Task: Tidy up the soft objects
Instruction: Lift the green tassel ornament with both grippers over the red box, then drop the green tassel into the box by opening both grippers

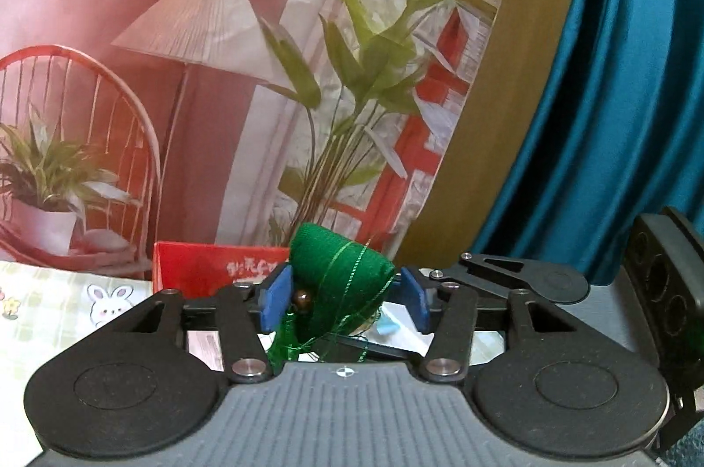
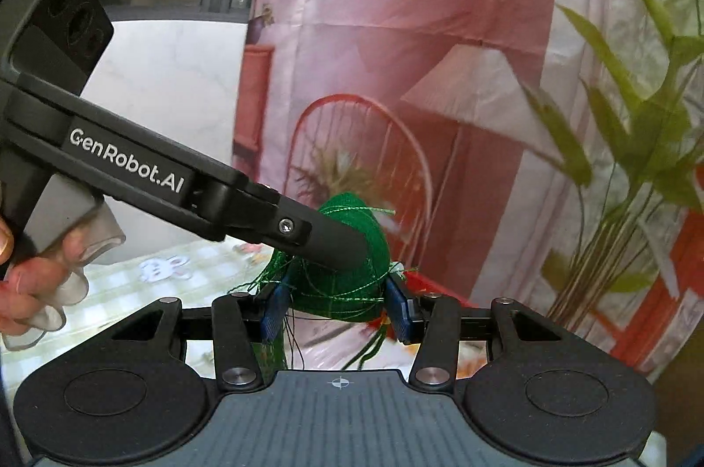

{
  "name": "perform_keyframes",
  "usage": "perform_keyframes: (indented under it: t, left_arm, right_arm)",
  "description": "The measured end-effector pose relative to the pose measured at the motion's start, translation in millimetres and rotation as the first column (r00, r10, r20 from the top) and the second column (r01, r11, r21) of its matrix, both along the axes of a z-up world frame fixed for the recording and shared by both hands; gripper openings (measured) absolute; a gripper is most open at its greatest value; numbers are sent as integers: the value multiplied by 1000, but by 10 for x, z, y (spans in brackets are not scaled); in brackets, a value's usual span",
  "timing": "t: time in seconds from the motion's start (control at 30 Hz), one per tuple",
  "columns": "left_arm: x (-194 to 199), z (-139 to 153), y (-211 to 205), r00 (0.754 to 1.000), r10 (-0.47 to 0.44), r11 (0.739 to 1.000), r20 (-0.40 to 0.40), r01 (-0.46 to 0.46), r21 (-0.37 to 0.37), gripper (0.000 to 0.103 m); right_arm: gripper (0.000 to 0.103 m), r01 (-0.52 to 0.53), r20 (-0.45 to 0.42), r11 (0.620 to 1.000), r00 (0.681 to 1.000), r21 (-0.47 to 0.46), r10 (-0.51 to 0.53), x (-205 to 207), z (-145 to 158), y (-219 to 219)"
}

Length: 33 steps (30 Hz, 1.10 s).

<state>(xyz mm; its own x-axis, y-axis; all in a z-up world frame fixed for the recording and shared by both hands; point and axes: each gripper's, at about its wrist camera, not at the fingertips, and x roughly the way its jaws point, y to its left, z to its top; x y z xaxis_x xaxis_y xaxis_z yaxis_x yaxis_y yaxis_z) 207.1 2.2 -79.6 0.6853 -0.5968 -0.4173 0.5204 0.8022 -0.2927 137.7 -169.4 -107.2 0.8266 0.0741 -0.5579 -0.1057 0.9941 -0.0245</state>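
Observation:
A green fabric pouch (image 1: 341, 269) wound with shiny green thread, with a brown bead and a green tassel under it, sits between the blue pads of my left gripper (image 1: 343, 297), held above the table. In the right wrist view the same pouch (image 2: 347, 282) sits between the blue pads of my right gripper (image 2: 336, 306), and the left gripper's black finger (image 2: 325, 242) lies across its top. Both grippers grip the pouch from different sides. The right gripper's black body (image 1: 519, 275) shows just right of the pouch in the left wrist view.
A red box (image 1: 211, 269) stands behind the pouch on a pale checked tablecloth with a bunny print (image 1: 108, 302). A printed backdrop with a lamp and chair (image 1: 189, 27), a leafy plant (image 1: 374, 62) and a teal curtain (image 1: 616, 93) stand behind. A gloved hand (image 2: 39, 282) holds the left gripper's handle.

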Motion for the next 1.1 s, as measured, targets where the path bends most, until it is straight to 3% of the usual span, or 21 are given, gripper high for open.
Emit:
perform_keyframes:
  t: [0.63,1.1]
  left_arm:
    - [877,-253,-7,996,50,998,-74,-53,-39,58]
    - [1256,-804,-54,977,75,997,-197,-68,39,58]
  right_arm:
    - [44,22,-49,997,998,-68,-26,786,-355,-262]
    - [44,64,-248,997,966,-42,-73,1204,-952,-447]
